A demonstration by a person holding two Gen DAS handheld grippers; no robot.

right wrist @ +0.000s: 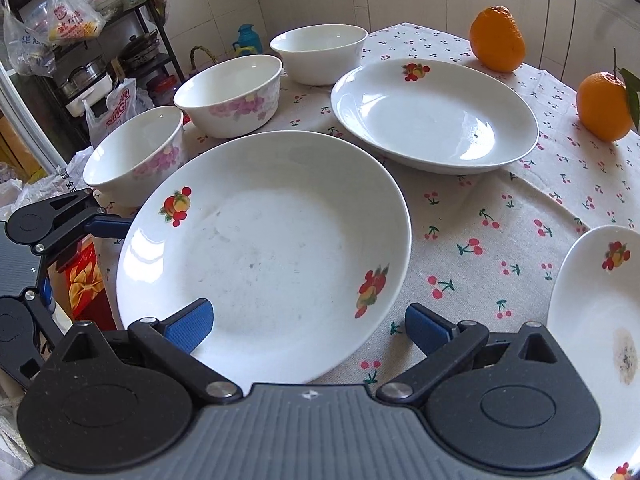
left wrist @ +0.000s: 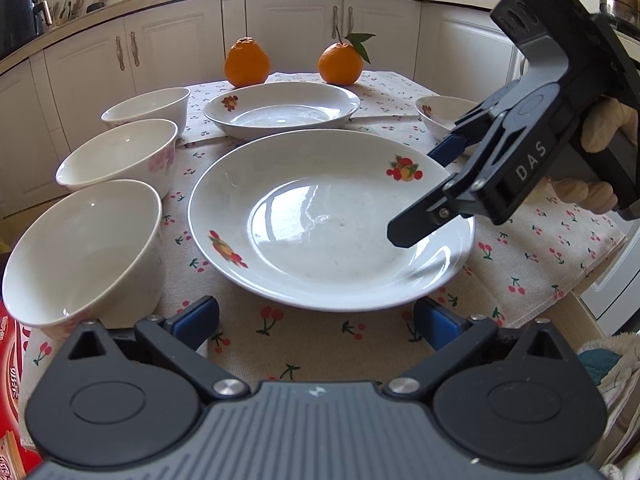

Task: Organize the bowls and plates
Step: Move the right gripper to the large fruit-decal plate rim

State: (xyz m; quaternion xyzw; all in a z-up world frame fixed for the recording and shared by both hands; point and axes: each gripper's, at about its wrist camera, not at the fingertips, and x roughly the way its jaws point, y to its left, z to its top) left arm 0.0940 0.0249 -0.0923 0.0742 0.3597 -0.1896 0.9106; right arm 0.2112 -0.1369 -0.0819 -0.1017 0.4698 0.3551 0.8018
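Observation:
A large white plate (left wrist: pixel 332 220) with fruit decals lies on the cherry-print cloth in front of me. My left gripper (left wrist: pixel 316 324) is open just short of the plate's near rim, with nothing between its fingers. My right gripper (left wrist: pixel 420 194) hangs open over the plate's right rim. In the right wrist view that plate (right wrist: pixel 264 240) has its rim between the open fingers of the right gripper (right wrist: pixel 310 330), with no pad pressing on it. A second plate (left wrist: pixel 280 110) (right wrist: pixel 436 116) lies behind. Three white bowls (left wrist: pixel 84 252) (left wrist: pixel 120 156) (left wrist: pixel 148 108) line the left side.
A small stained dish (right wrist: pixel 596 320) (left wrist: pixel 440 116) sits to the right. Two oranges (left wrist: pixel 247 62) (left wrist: pixel 340 64) stand at the table's far end. A red box (left wrist: pixel 8 360) is at the left edge. Cabinets and a counter run behind; a cluttered shelf (right wrist: pixel 80 40) stands past the bowls.

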